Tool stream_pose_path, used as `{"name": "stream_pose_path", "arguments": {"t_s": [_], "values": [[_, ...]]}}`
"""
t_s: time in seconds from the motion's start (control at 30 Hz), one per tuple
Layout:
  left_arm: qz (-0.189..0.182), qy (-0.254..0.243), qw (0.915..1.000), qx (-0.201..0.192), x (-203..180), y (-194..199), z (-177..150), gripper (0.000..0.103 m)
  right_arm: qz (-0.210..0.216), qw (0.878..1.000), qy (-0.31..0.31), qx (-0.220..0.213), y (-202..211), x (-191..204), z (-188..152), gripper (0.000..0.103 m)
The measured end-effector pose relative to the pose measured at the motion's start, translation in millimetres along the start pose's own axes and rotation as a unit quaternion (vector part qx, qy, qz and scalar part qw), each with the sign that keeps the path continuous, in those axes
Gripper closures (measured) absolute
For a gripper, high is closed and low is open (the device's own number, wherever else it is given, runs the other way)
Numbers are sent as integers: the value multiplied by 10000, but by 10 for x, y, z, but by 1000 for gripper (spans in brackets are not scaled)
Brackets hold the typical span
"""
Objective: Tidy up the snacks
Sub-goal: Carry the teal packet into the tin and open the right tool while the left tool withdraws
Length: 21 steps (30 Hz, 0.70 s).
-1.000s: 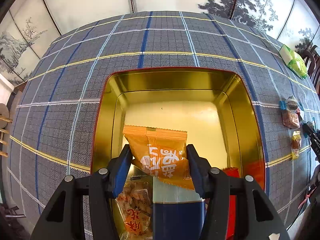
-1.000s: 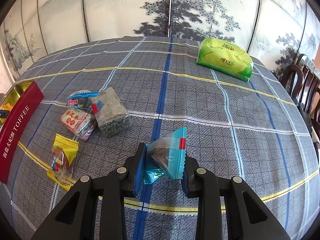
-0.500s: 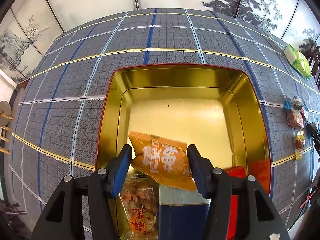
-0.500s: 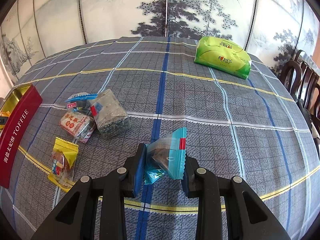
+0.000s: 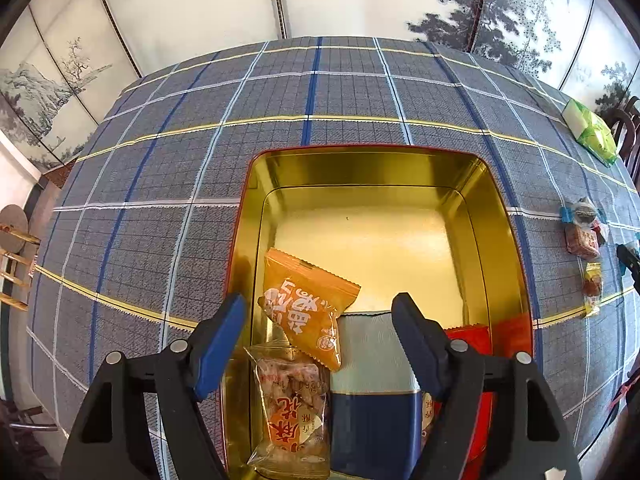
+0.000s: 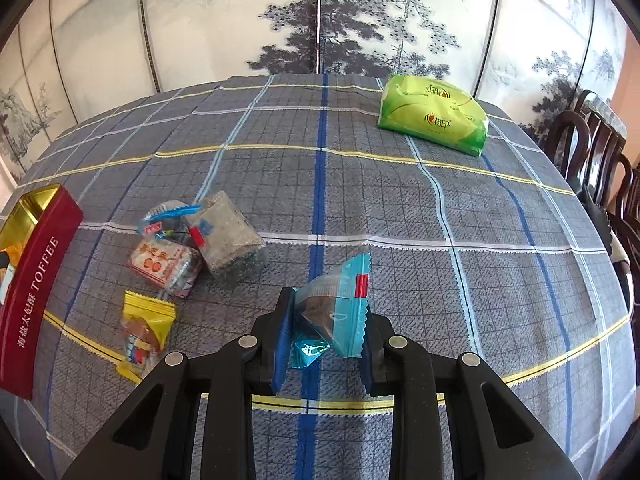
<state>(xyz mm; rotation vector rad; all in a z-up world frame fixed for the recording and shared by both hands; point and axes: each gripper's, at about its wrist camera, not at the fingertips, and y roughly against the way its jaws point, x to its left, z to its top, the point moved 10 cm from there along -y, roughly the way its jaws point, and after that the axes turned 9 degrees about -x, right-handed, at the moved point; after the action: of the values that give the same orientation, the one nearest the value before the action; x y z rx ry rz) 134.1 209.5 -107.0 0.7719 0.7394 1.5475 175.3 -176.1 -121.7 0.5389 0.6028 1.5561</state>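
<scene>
Over the near end of the gold tin (image 5: 400, 172), my left gripper (image 5: 320, 316) has its jaws opening, and neither pad touches the orange snack packet (image 5: 308, 312). That packet lies tilted in the tin, resting on a clear packet of peanut brittle (image 5: 292, 404) beside a blue-and-grey packet (image 5: 374, 392) and a red one (image 5: 470, 344). My right gripper (image 6: 326, 328) is shut on a blue-and-clear snack packet (image 6: 340, 308) just above the checked tablecloth. The tin's red side (image 6: 34, 292) reading TOFFEE shows at the left of the right wrist view.
Loose on the cloth left of my right gripper lie a yellow packet (image 6: 146, 328), a red-and-white packet (image 6: 164, 260), a grey clear packet (image 6: 228, 236) and a small blue one (image 6: 168, 216). A green tissue pack (image 6: 434, 118) sits far back right. Dark chairs (image 6: 592, 168) line the right edge.
My left gripper's jaws have spread wide and let go of the orange packet, which has dropped tilted onto the packets in the tin. My right gripper still grips the blue packet.
</scene>
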Motion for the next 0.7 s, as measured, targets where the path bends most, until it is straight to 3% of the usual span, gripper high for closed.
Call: {"name": "stream_pose_path", "arguments": {"t_s": [0.13, 0.37, 0.7], "values": [[-11, 87, 9999, -113, 36, 88, -4, 28, 220, 9996, 76, -184, 173, 274, 215, 74], [242, 161, 9991, -322, 156, 277, -34, 26, 1085, 9929, 317, -370, 336, 1195, 525, 74], [396, 486, 9969, -482, 412, 434, -152, 25, 1958, 9771, 797, -229, 304, 2445, 515, 74]]}}
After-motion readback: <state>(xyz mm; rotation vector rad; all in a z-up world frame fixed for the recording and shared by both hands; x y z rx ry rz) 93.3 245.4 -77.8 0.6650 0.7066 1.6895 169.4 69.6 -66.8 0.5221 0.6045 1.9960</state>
